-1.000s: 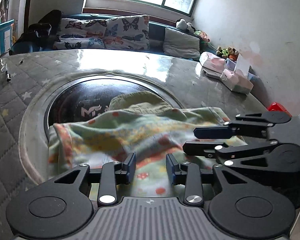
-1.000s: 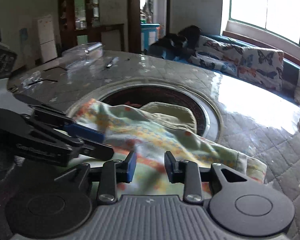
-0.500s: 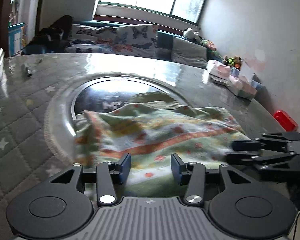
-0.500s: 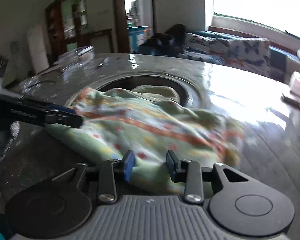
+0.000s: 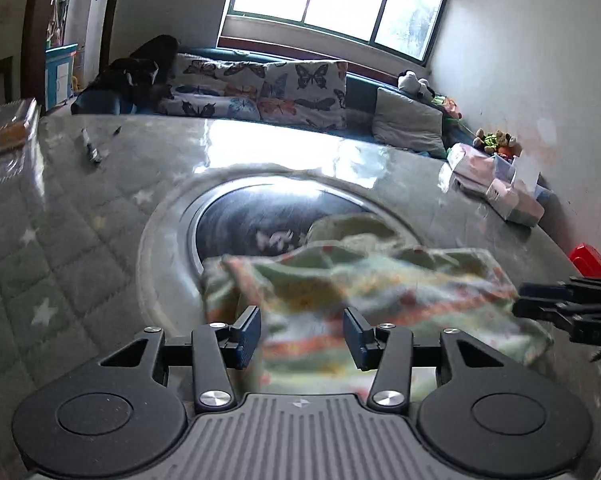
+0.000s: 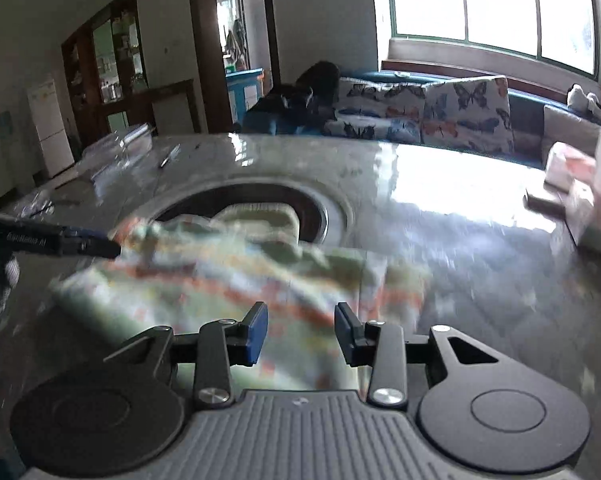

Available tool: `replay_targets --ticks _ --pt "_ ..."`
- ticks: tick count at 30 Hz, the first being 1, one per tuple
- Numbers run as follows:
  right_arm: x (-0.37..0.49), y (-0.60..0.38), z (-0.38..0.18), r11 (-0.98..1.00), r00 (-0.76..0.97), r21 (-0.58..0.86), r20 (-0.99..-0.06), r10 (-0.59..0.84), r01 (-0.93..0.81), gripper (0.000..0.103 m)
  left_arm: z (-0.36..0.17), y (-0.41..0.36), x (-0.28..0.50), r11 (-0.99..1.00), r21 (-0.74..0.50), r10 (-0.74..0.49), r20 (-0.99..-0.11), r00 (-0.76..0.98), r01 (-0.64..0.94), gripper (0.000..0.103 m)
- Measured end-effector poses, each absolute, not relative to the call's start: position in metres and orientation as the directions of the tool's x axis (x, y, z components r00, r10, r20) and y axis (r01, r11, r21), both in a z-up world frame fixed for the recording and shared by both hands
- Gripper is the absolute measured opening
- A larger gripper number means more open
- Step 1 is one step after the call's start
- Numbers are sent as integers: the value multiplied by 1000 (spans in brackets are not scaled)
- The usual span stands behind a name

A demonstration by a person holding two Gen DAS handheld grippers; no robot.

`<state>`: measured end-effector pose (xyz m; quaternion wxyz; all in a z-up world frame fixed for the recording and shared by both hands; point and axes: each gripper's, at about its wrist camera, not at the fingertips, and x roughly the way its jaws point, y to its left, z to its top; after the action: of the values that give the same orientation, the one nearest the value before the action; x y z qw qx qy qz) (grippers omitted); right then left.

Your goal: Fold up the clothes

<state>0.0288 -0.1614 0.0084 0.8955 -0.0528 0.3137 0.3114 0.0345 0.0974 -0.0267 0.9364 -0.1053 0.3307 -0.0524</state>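
Note:
A pale green garment [image 5: 364, 288] with orange and yellow print lies in a folded heap on the table, partly over the round dark inset [image 5: 252, 220]. It also shows in the right wrist view [image 6: 236, 280]. My left gripper [image 5: 302, 334] is open and empty just short of the garment's near edge. My right gripper [image 6: 301, 332] is open and empty over the garment's near edge. The right gripper shows at the right edge of the left wrist view [image 5: 564, 308]. The left gripper shows at the left edge of the right wrist view [image 6: 60, 240], beside the garment's left corner.
The quilted grey table cover [image 5: 60, 240] has a glossy film. Tissue packs and boxes [image 5: 500, 184] sit at the table's far right, a red object [image 5: 590, 260] at its right edge. A clear container [image 5: 8, 136] and a pen [image 5: 90, 150] lie far left. A sofa with butterfly cushions [image 5: 268, 92] stands behind.
Both grippers have pulled back from the garment and apart from each other, and their jaws have opened wider. The garment stays on the table.

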Motion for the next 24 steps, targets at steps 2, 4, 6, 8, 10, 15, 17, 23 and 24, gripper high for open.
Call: replay_targets --ticks 2,4,6,8,10,15,17,23,24 --pt "47 -151 7 805 605 114 -600 523 -582 37 -24 91 46 971 -237 -182 -606 774 43 47" --pt "62 -144 2 813 605 115 -611 511 -571 37 -24 87 58 967 -248 -200 -609 767 56 41" --pt "76 -140 -4 824 603 114 -627 493 -555 36 -25 82 70 963 -259 -219 -613 759 68 34" --pt "86 -140 -9 835 602 114 -641 476 -538 35 -26 77 82 959 -271 -237 -616 751 80 28" --pt "92 -142 -13 846 603 120 -650 463 -520 32 -30 75 93 956 -280 -246 -625 741 81 23" --pt "89 -142 -11 845 610 99 -648 455 -526 32 -42 75 113 956 -288 -243 -645 725 64 18" --pt "87 -141 -11 845 613 87 -649 449 -527 32 -46 77 115 951 -303 -249 -644 723 58 18" --pt "79 -138 -1 843 632 60 -633 447 -535 32 -31 91 99 955 -294 -221 -628 746 35 20" --pt "75 -136 3 835 630 57 -628 457 -548 32 -28 96 93 956 -291 -210 -627 750 25 21"
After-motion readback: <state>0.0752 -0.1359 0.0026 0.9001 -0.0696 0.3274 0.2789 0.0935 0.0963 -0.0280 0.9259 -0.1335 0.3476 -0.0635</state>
